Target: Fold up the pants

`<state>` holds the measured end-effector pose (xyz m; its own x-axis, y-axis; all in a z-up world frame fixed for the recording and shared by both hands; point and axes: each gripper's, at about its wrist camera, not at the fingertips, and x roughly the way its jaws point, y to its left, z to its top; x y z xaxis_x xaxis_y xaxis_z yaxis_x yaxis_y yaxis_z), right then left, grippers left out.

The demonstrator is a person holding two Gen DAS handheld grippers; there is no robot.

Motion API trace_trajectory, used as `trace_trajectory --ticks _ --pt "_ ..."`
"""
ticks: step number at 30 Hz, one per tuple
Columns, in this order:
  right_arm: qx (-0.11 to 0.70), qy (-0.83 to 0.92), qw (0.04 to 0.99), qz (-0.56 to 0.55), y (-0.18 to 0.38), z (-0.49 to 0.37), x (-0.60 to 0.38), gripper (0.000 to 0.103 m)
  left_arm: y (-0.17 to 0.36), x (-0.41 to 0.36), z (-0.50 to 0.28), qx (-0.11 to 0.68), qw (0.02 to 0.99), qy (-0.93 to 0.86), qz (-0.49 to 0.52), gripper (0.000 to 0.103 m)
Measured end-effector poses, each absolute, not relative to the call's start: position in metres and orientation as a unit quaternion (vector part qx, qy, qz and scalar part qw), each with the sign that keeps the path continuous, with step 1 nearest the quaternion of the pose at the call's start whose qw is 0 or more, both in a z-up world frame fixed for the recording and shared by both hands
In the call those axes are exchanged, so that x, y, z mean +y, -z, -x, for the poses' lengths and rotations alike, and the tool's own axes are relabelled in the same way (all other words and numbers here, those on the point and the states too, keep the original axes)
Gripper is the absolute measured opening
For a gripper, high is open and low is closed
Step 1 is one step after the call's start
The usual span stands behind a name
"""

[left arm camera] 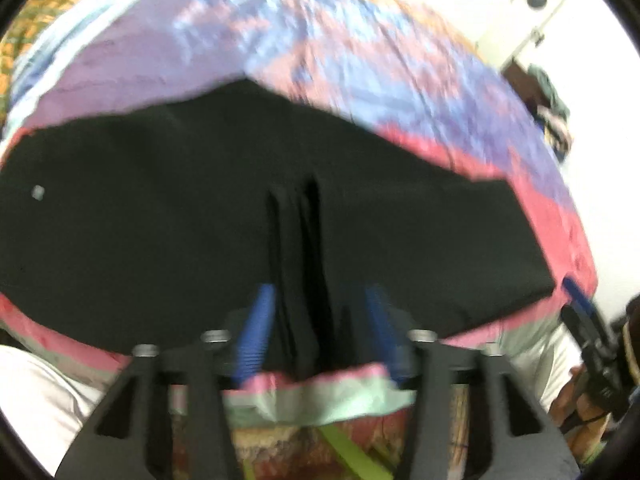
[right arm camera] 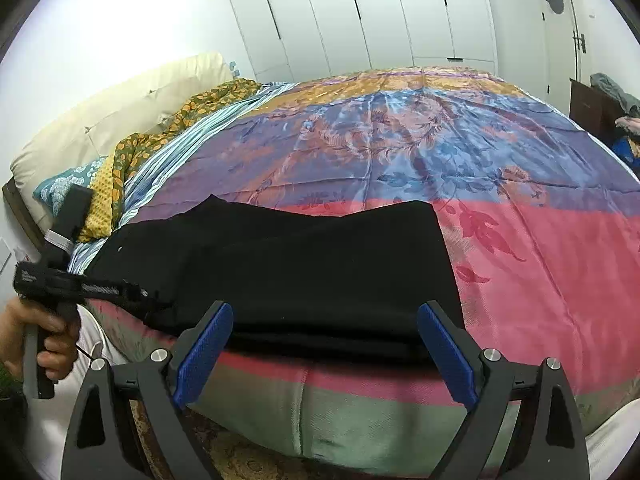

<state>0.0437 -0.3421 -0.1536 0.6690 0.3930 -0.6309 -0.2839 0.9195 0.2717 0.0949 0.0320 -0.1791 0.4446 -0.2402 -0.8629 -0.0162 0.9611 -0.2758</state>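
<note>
Black pants (right arm camera: 304, 268) lie folded lengthwise near the front edge of the bed. In the left wrist view the pants (left arm camera: 200, 216) fill the middle, and my left gripper (left arm camera: 316, 320) is shut on a pinched ridge of their near edge between its blue pads (left arm camera: 256, 328). The left gripper also shows in the right wrist view (right arm camera: 132, 292) at the pants' left end. My right gripper (right arm camera: 324, 348) is open and empty, its blue pads (right arm camera: 208, 348) straddling the pants' near edge at the right end. It shows at the right of the left wrist view (left arm camera: 576, 296).
The bed carries a colourful floral bedspread (right arm camera: 520, 240) in pink, blue and purple. Pillows (right arm camera: 120, 96) and a yellow-green patterned cloth (right arm camera: 160, 132) lie at the left. White wardrobe doors (right arm camera: 360, 12) stand behind. A dark stand with clothes (right arm camera: 608, 108) is at the right.
</note>
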Motion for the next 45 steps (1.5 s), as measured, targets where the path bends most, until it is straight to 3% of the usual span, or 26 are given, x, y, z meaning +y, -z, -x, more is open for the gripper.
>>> trace_trajectory --ticks 5,7,8,9,10,13,19,24,26,30,31,36,41,45 --pt "0.372 -0.190 0.905 -0.082 0.158 -0.046 -0.342 0.093 0.208 0.033 -0.124 0.560 0.815 0.074 0.129 0.064" --pt "0.372 -0.191 0.905 -0.080 0.158 -0.045 -0.341 0.093 0.222 0.027 -0.134 0.577 0.805 0.069 0.122 0.052" --pt "0.371 -0.190 0.906 -0.079 0.158 -0.044 -0.341 0.093 0.223 0.025 -0.135 0.577 0.805 0.068 0.120 0.040" --pt "0.370 -0.188 0.906 -0.078 0.157 -0.044 -0.342 0.093 0.221 0.024 -0.136 0.577 0.804 0.071 0.121 0.017" --pt "0.370 -0.186 0.907 -0.078 0.157 -0.043 -0.343 0.093 0.218 0.022 -0.135 0.575 0.805 0.078 0.122 0.010" --pt "0.372 -0.181 0.906 -0.087 0.159 -0.045 -0.346 0.093 0.198 0.009 -0.135 0.551 0.823 0.093 0.106 0.008" --pt "0.345 -0.157 0.920 -0.098 0.148 -0.041 -0.359 0.093 0.152 0.019 -0.141 0.484 0.865 0.106 0.078 0.008" --pt "0.364 -0.155 0.911 -0.112 0.153 -0.048 -0.363 0.093 0.203 0.046 -0.152 0.533 0.840 0.083 0.055 0.009" --pt "0.365 -0.163 0.909 -0.122 0.149 -0.054 -0.367 0.093 0.216 0.039 -0.153 0.538 0.838 0.078 0.042 0.013" --pt "0.347 -0.175 0.913 -0.124 0.127 -0.079 -0.381 0.093 0.204 0.043 -0.151 0.532 0.843 0.057 0.060 0.044" --pt "0.343 -0.184 0.913 -0.124 0.121 -0.085 -0.382 0.093 0.196 0.049 -0.147 0.523 0.848 0.048 0.067 0.047" --pt "0.366 -0.285 0.883 -0.071 0.118 -0.098 -0.350 0.093 0.169 0.064 -0.130 0.470 0.877 0.018 0.098 0.050" --pt "0.492 -0.288 0.821 -0.014 0.197 -0.097 -0.306 0.094 0.175 0.032 -0.130 0.466 0.875 0.082 0.099 0.055" --pt "0.462 -0.272 0.844 0.001 0.177 -0.091 -0.300 0.093 0.191 0.017 -0.129 0.480 0.868 0.089 0.088 0.055"
